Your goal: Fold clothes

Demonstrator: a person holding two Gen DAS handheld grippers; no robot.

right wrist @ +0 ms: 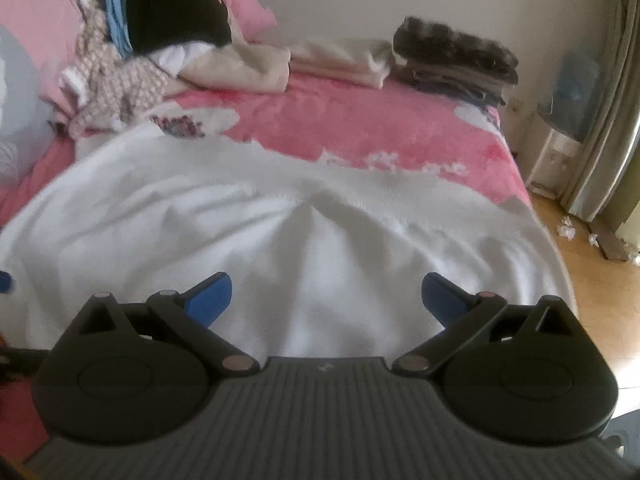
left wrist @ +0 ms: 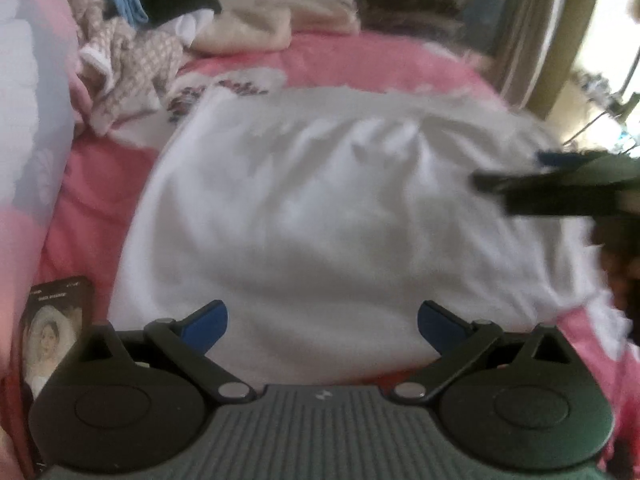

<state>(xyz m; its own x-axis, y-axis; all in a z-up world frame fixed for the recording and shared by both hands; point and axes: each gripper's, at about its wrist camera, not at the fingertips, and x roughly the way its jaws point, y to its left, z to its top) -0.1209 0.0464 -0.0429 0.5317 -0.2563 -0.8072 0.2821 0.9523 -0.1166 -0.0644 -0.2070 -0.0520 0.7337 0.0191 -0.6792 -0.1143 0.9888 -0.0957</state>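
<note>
Plainly, the left gripper (left wrist: pixel 322 324) stands with its jaws wide and nothing between them, above the near edge of a white garment (left wrist: pixel 320 208) spread flat on the pink bedspread (left wrist: pixel 360 56). The right gripper (right wrist: pixel 326 298) is equally wide and empty over the same cloth. Beyond lie a loose clothes heap (right wrist: pixel 120 80), a folded cream stack (right wrist: pixel 344 60) and a folded dark stack (right wrist: pixel 452 56).
</note>
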